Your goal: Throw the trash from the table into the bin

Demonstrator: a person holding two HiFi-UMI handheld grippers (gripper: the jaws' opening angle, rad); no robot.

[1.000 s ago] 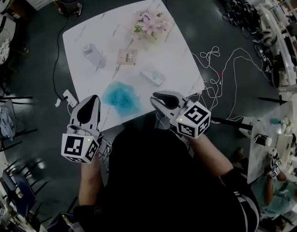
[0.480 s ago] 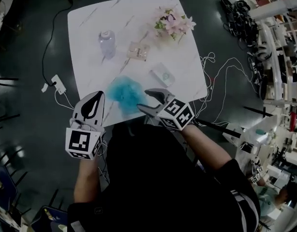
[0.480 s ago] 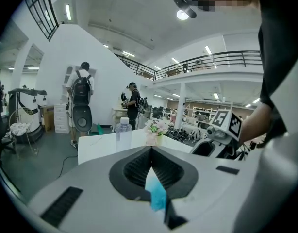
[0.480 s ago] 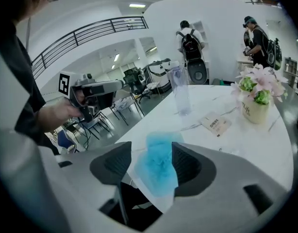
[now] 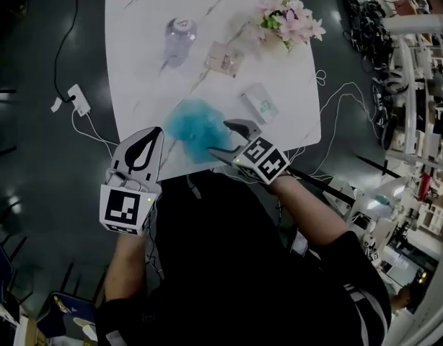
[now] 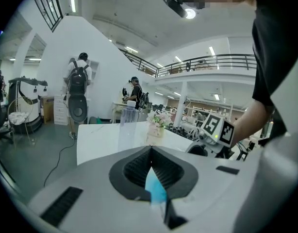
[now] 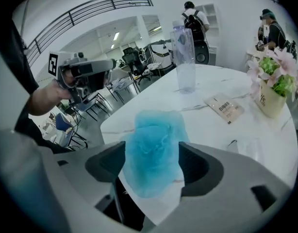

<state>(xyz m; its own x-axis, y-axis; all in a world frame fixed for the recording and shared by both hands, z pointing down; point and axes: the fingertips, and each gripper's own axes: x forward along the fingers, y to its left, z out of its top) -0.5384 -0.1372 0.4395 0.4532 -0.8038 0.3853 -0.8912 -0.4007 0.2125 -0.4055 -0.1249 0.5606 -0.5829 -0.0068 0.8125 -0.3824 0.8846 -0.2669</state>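
A crumpled blue wad lies near the front edge of the white marble table. My right gripper is at its right side, tilted down. Its jaws have just been opening, and the blue wad now shows between them with neither pad pressing on it. Further back lie a brown sachet, a small clear packet and a clear plastic bottle. My left gripper hangs shut at the table's front left edge, holding nothing. No bin is in view.
A pot of pink flowers stands at the table's far right corner. A white power strip lies on the dark floor to the left, and loose white cables to the right. Other people stand in the hall behind.
Both grippers have come down towards the table's front edge. The right gripper has tipped downward, opened its jaws and reached the blue wad. The left gripper has stayed shut.
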